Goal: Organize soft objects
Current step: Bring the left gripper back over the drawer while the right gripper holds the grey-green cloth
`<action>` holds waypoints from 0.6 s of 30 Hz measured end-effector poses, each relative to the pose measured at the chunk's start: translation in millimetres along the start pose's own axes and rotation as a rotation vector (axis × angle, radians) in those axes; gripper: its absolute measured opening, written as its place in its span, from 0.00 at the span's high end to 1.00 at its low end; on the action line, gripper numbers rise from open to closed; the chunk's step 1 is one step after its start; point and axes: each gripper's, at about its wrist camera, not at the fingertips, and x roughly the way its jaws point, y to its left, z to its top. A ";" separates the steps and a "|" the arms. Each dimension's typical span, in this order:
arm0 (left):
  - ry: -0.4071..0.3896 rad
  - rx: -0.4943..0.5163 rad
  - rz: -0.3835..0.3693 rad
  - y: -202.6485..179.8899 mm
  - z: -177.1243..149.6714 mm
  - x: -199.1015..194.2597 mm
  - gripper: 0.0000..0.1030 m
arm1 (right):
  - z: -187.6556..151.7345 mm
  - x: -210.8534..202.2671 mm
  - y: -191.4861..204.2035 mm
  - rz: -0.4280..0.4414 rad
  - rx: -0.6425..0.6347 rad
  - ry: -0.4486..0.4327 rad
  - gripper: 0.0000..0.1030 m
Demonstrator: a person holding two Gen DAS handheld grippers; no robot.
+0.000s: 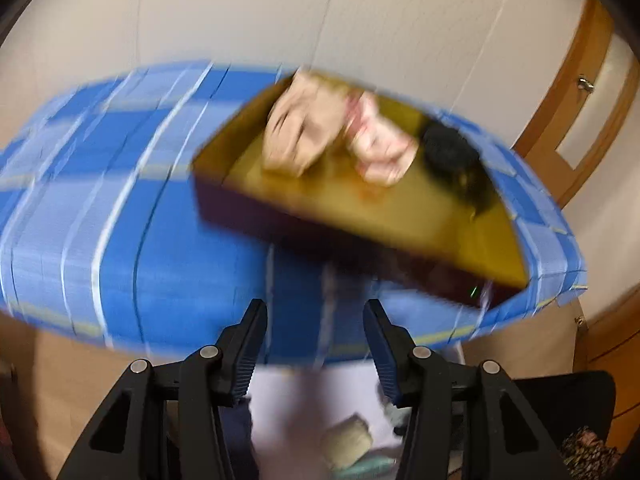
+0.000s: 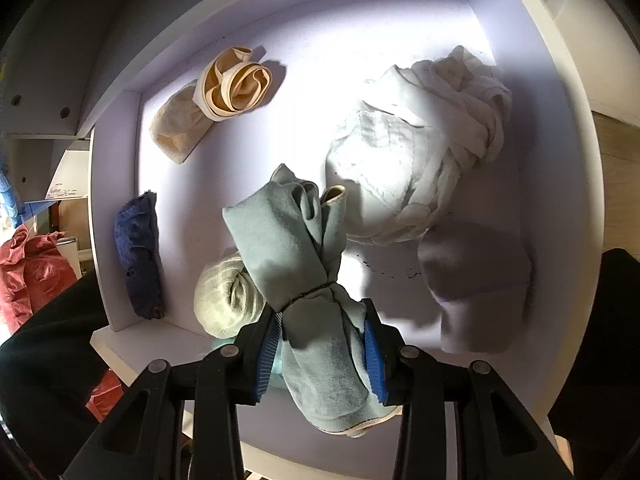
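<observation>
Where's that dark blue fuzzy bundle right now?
In the right wrist view, the dark blue fuzzy bundle lies against the white drawer's left wall, left of the pale green knotted roll.

A blue checked bedcover lay blurred across the left wrist view. Behind it stood a cream wall and a wooden door frame. Red fabric sat bunched at the right wrist view's left edge.

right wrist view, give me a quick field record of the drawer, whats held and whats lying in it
container: white drawer
held: grey-green rolled cloth bundle, in right gripper
left wall: dark blue fuzzy roll
back left: beige rolled cloth with cream band
right: large white knotted cloth
near gripper: pale green rolled cloth
left gripper: open, holding nothing
</observation>
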 end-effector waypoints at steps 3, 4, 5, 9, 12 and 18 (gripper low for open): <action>0.077 -0.051 0.019 16.4 -26.0 20.3 0.51 | -2.5 -2.0 -1.1 -0.001 0.001 -0.005 0.62; 0.095 -0.060 0.024 19.4 -31.9 25.3 0.51 | -3.4 -2.6 -1.3 -0.002 0.001 -0.007 0.62; 0.119 -0.070 0.034 23.4 -39.0 32.2 0.51 | -4.3 -2.6 -1.4 -0.003 0.001 -0.008 0.62; 0.215 -0.108 0.067 37.4 -64.5 60.7 0.51 | -4.6 -1.2 0.3 -0.004 0.007 -0.009 0.62; 0.291 -0.126 0.090 41.5 -74.9 78.7 0.51 | -3.9 0.3 0.3 -0.002 0.013 -0.007 0.62; 0.385 -0.186 0.106 48.7 -108.1 106.2 0.51 | -3.7 2.9 -3.1 0.007 0.025 -0.010 0.62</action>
